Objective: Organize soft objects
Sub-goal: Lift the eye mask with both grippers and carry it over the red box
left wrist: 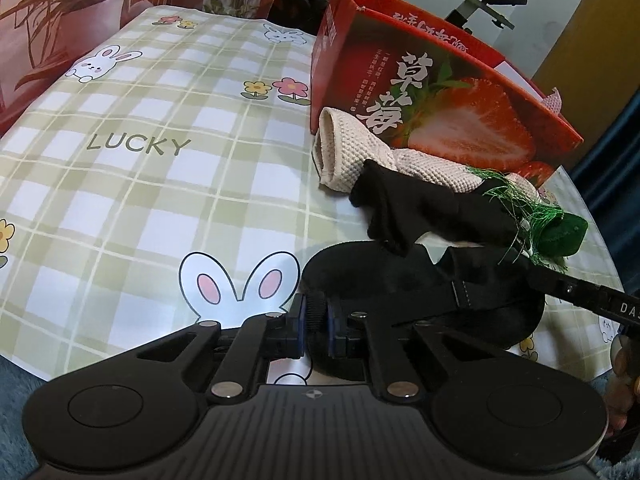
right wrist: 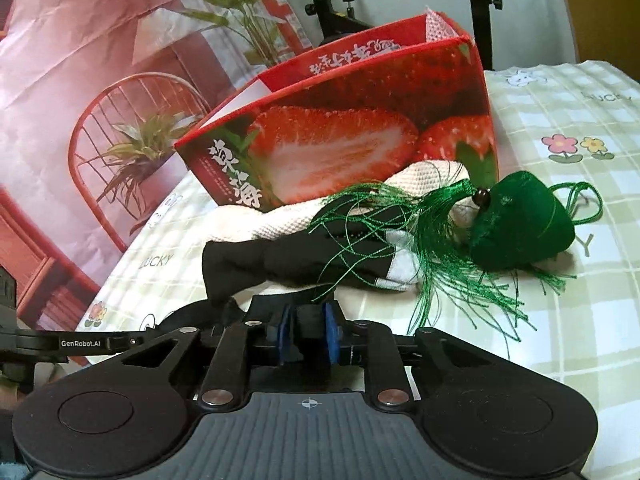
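My left gripper (left wrist: 316, 320) is shut on the rim of a flat black soft item with a strap (left wrist: 400, 280) that lies on the table. My right gripper (right wrist: 308, 334) is shut on the same black item (right wrist: 310, 320) from the other side; its arm shows in the left wrist view (left wrist: 580, 300). Beyond lie a black sock with a white toe (left wrist: 424, 208) (right wrist: 304, 256), a cream waffle cloth (left wrist: 352, 152) (right wrist: 360, 196) and a green plush pouch with a tassel (left wrist: 564, 232) (right wrist: 524, 220). A red strawberry box (left wrist: 460, 120) (right wrist: 360, 132) stands open behind them.
The table wears a green checked cloth with rabbits and the word LUCKY (left wrist: 160, 160) (right wrist: 560, 280). A printed backdrop of a red chair and plants (right wrist: 120, 120) stands behind. Black stands rise beyond the box (left wrist: 480, 0). A pink mesh cloth pokes out of the box (left wrist: 554, 102).
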